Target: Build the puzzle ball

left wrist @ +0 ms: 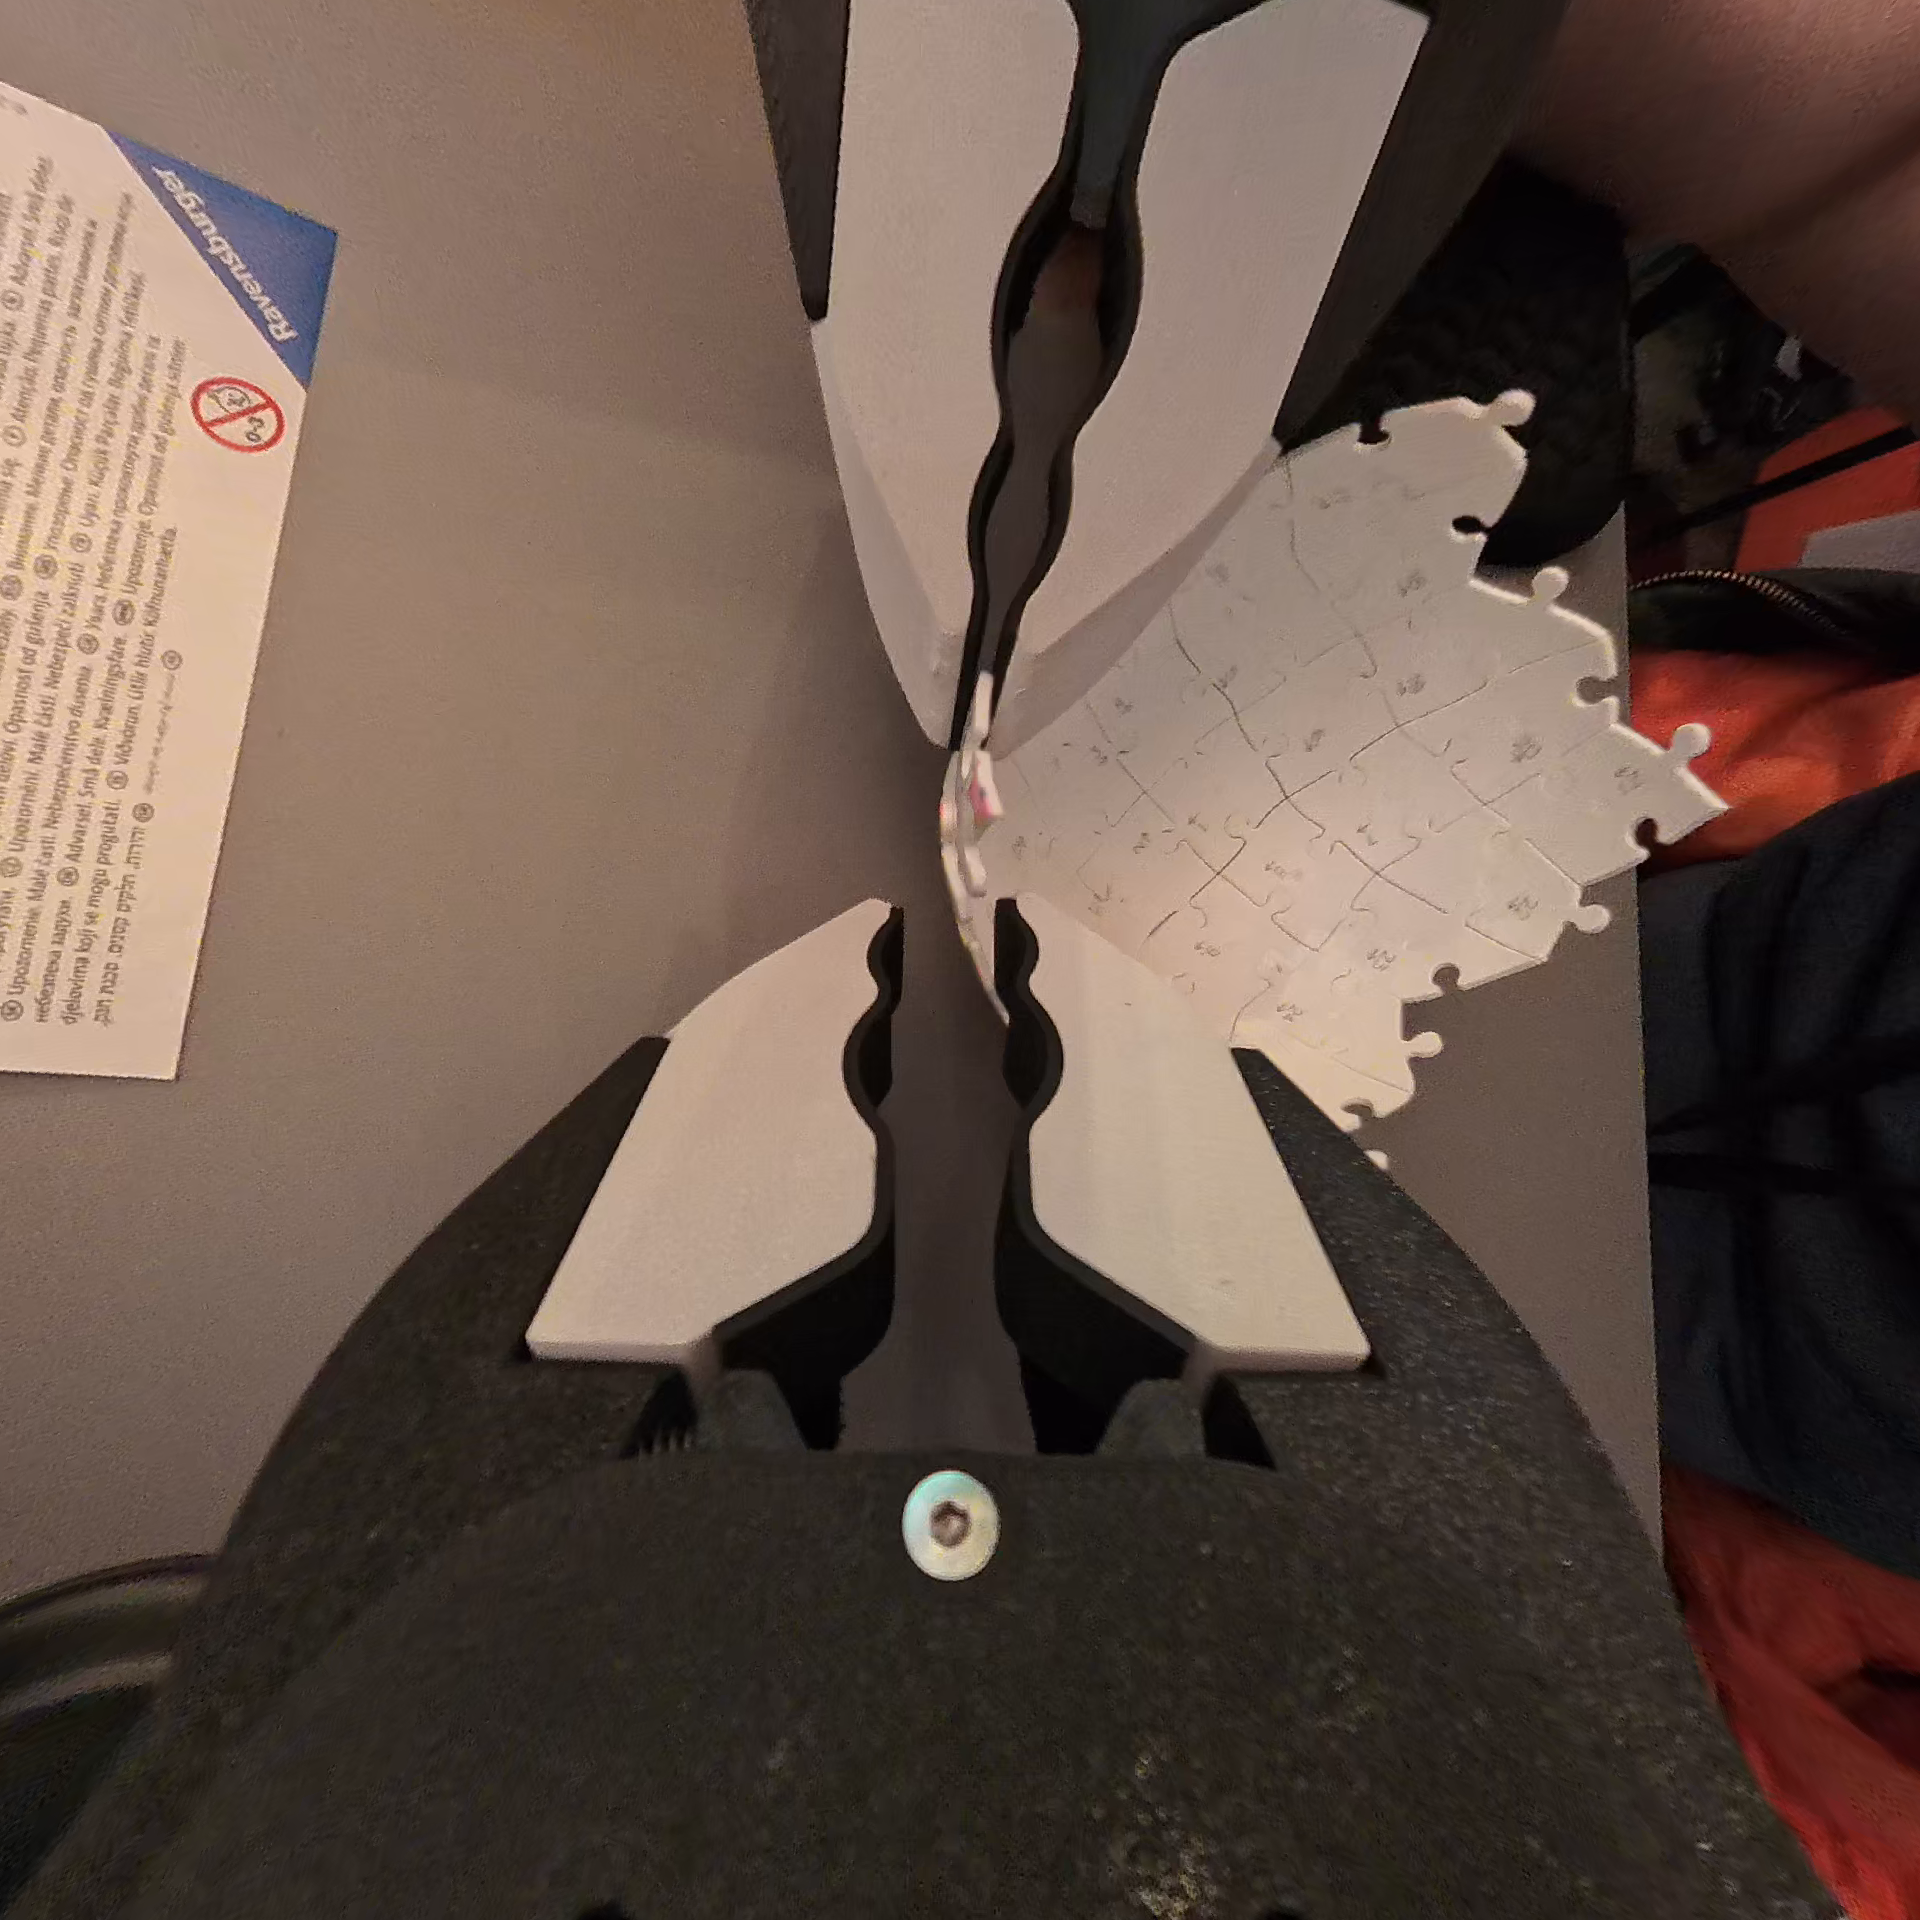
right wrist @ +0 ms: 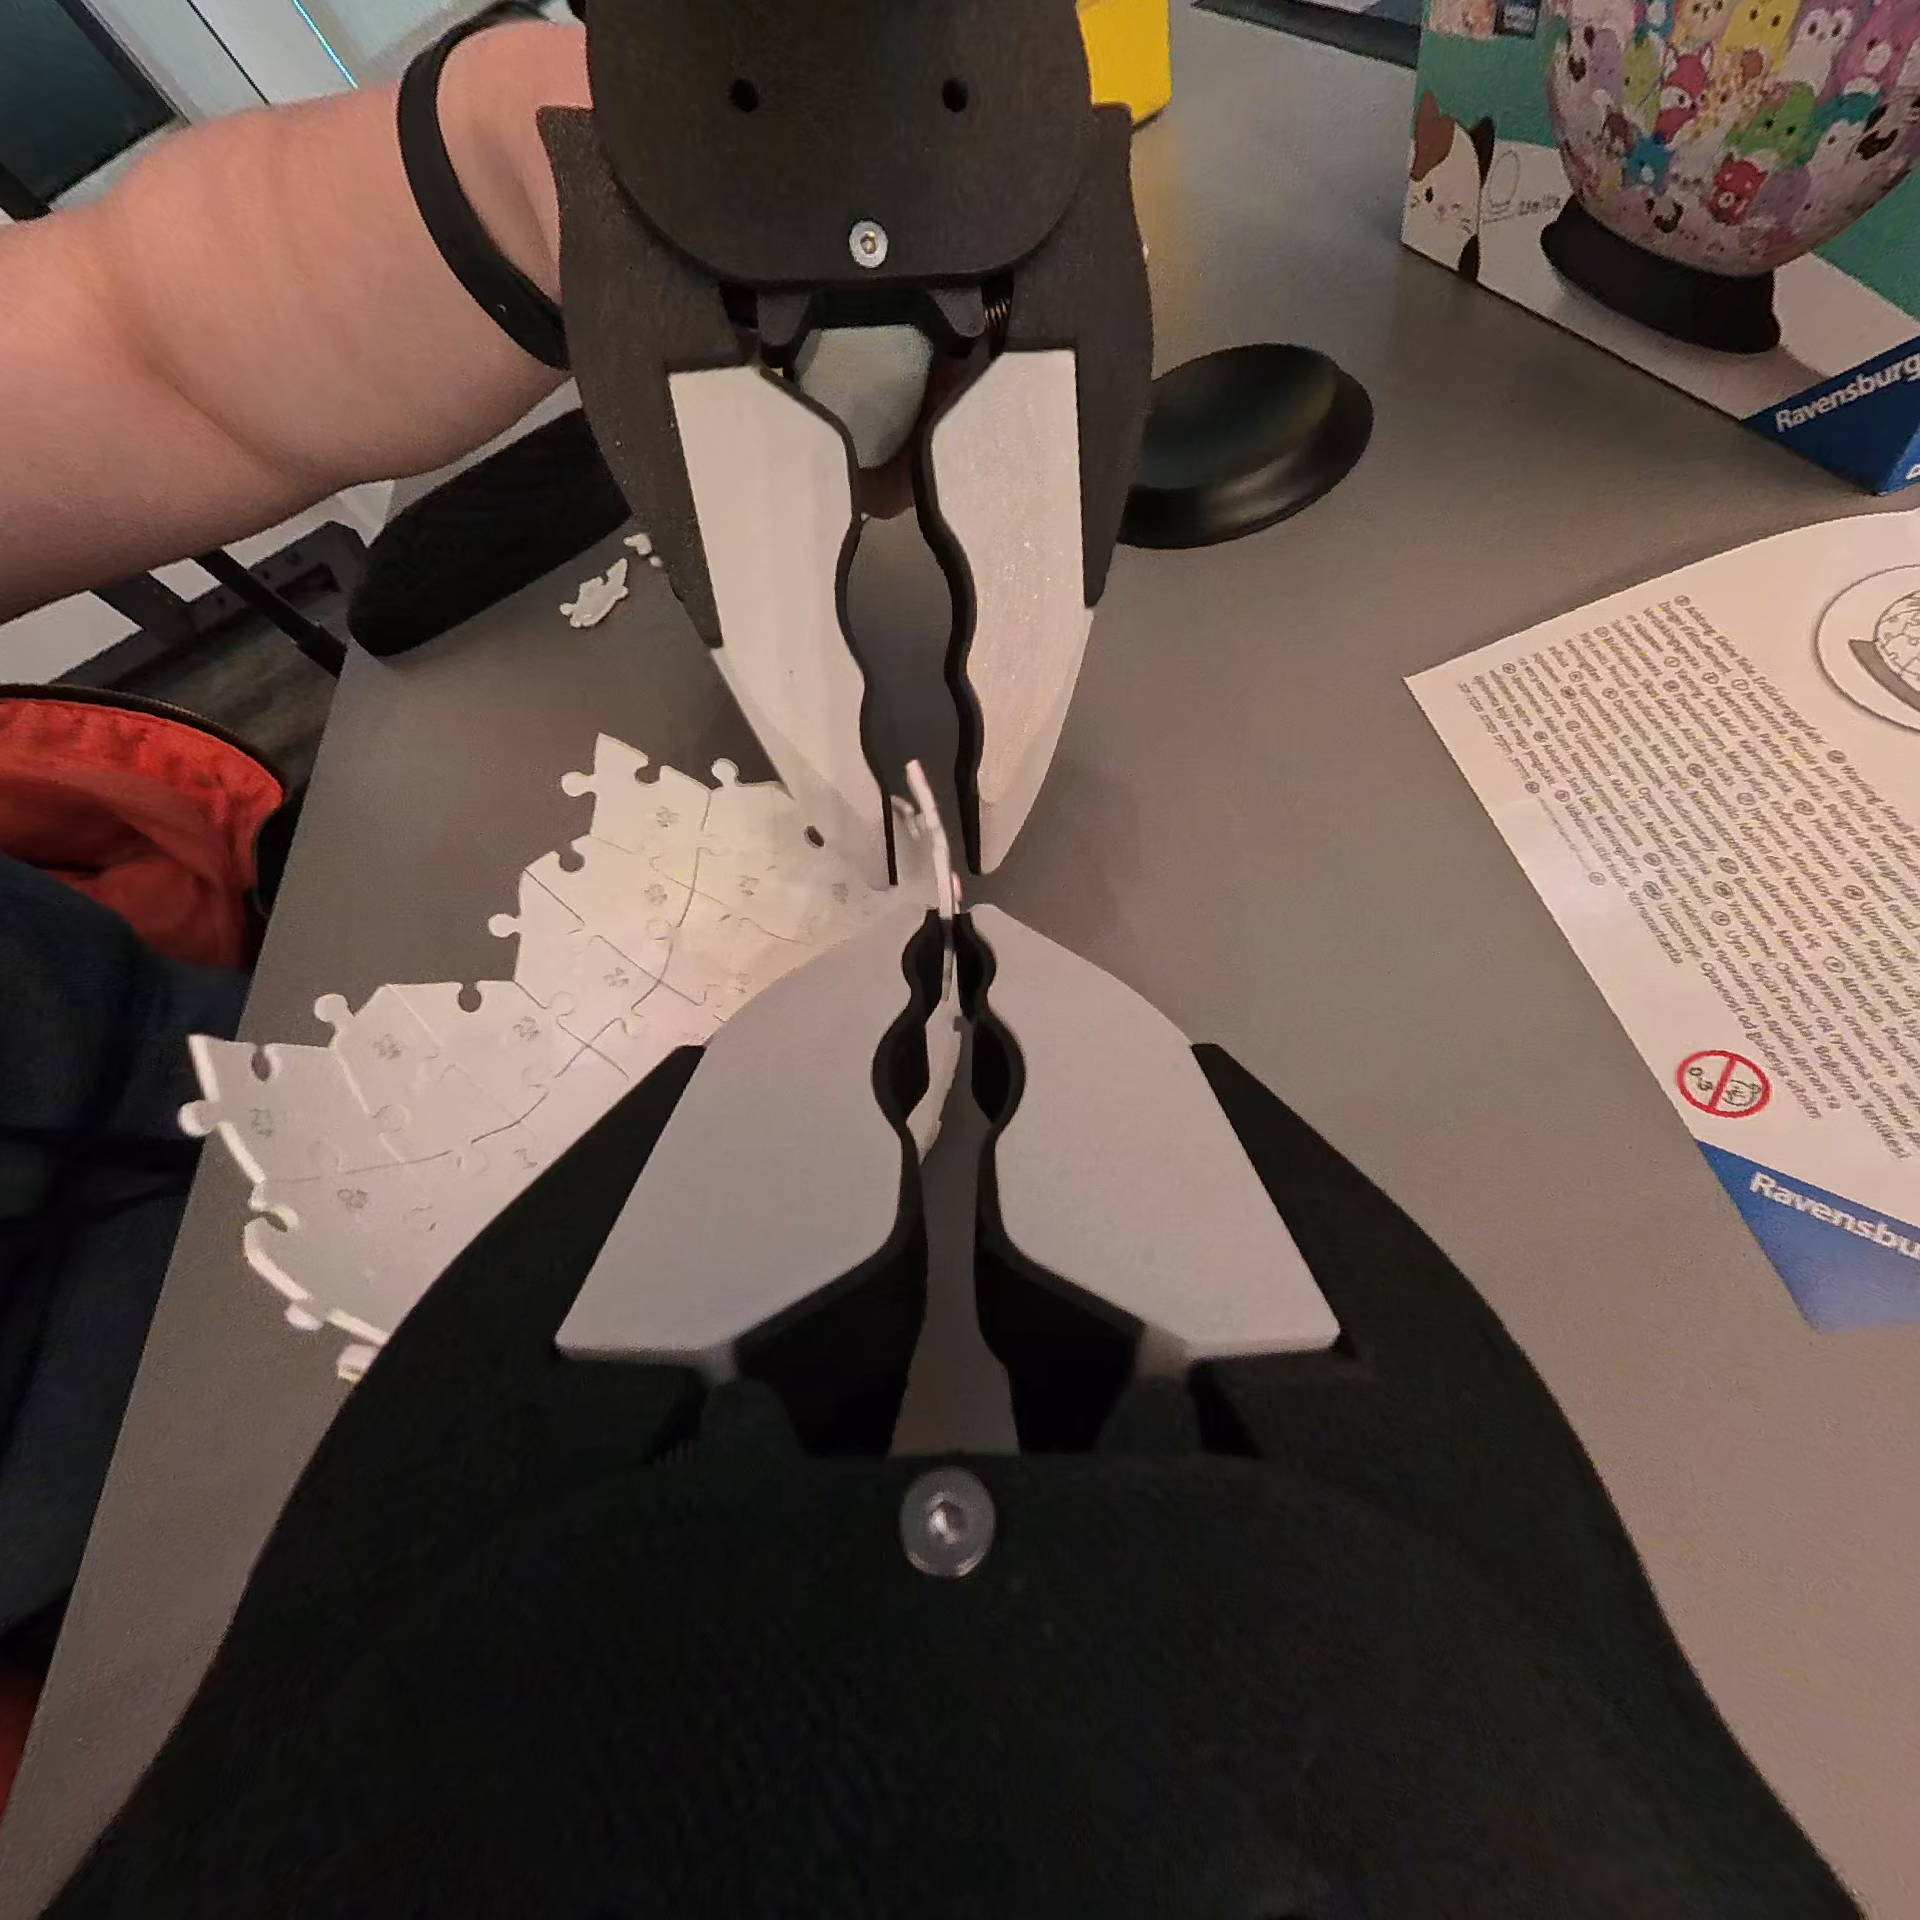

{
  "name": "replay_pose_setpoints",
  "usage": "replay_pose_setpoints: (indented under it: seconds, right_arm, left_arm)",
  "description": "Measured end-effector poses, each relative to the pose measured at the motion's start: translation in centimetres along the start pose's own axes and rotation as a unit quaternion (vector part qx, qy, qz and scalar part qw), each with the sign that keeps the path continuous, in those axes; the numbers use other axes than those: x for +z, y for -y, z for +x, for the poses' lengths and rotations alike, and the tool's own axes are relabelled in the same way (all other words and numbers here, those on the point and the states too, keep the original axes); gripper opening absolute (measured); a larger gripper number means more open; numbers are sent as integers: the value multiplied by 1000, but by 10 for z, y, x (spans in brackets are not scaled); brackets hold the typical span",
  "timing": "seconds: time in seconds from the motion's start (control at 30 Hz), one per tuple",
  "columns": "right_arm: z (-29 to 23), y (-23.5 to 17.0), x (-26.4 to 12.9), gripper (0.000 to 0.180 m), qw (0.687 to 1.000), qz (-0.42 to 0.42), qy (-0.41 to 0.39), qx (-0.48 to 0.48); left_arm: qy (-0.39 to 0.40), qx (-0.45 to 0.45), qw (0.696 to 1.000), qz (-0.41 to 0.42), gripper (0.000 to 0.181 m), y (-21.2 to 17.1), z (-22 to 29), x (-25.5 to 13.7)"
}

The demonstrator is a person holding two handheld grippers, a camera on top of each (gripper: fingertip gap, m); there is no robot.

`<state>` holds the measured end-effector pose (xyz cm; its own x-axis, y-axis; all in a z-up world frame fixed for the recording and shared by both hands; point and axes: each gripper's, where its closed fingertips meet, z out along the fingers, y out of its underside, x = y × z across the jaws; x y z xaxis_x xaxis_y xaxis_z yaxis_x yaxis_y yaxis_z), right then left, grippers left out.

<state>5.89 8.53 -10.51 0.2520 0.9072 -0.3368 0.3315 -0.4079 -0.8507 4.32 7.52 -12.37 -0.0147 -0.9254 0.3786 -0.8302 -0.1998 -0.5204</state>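
The partly built puzzle ball is a curved white shell of joined pieces (left wrist: 1351, 779), seen from its inner side, standing on edge on the grey table; it also shows in the right wrist view (right wrist: 468, 1091). My right gripper (right wrist: 948, 920) is shut on the shell's rim; in the left wrist view it (left wrist: 977, 717) comes down from the top. My left gripper (left wrist: 948, 909) faces it tip to tip, jaws slightly apart around the same rim, with gaps showing beside the rim. It also shows in the right wrist view (right wrist: 933, 871).
A printed leaflet (left wrist: 125, 623) (right wrist: 1714, 831) lies on the table. The puzzle box (right wrist: 1662, 156), a black stand ring (right wrist: 1247, 436) and a loose white piece (right wrist: 597, 603) lie beyond. Orange and dark cloth (left wrist: 1766, 727) hangs past the table edge. A person's forearm (right wrist: 260, 312) holds the left gripper. The tips of both grippers are at nearly the same place.
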Motion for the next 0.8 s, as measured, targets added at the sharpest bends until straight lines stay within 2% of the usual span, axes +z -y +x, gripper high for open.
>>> replay_pose_setpoints:
  seconds: [0.23, 0.8]
  right_arm:
    - [0, 10, -5, 3, 999, 42, 15, 19]
    - [2, 7, -1, 3, 996, 67, 43, 37]
  left_arm:
    - [0, 9, 1000, 4, 5, 1, 0, -2]
    - [-5, 11, 1000, 7, 6, 3, -3, 0]
